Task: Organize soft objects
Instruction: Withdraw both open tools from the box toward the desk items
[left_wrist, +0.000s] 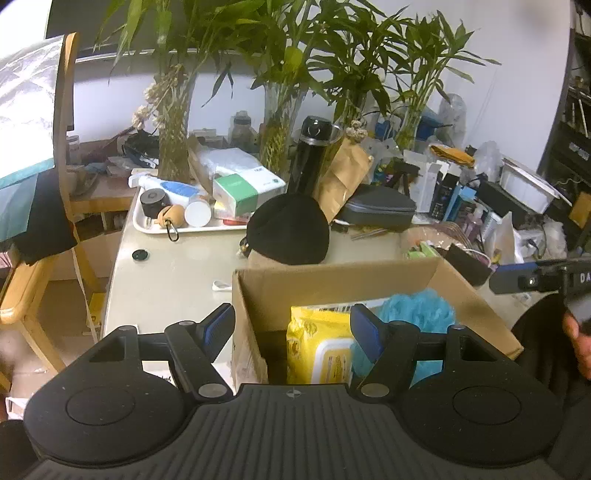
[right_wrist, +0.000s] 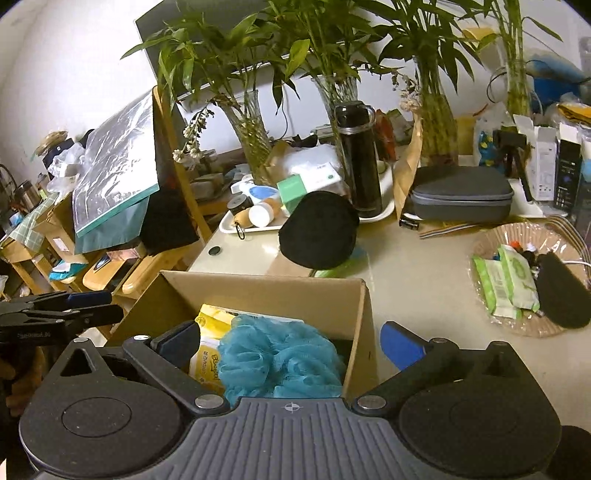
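Observation:
An open cardboard box (left_wrist: 332, 277) (right_wrist: 266, 291) stands on the table in front of me. Inside lie a yellow wipes pack (left_wrist: 317, 343) (right_wrist: 210, 347) and a teal mesh bath sponge (left_wrist: 417, 310) (right_wrist: 277, 362). My left gripper (left_wrist: 291, 328) is open and empty above the box's left wall. My right gripper (right_wrist: 291, 339) is open and empty, straddling the box's right wall above the sponge. A black soft cap (left_wrist: 290, 230) (right_wrist: 317, 230) lies behind the box. A basket (right_wrist: 491, 240) at the right holds green wipes packs (right_wrist: 509, 277) and a black pouch (right_wrist: 563, 295).
A white tray (left_wrist: 192, 227) (right_wrist: 255, 227) of toiletries, a black flask (left_wrist: 310, 155) (right_wrist: 360, 158), a grey hard case (left_wrist: 380, 208) (right_wrist: 461, 197) and glass vases of bamboo (left_wrist: 280, 136) crowd the table's back. A wooden chair (left_wrist: 62, 147) stands at the left.

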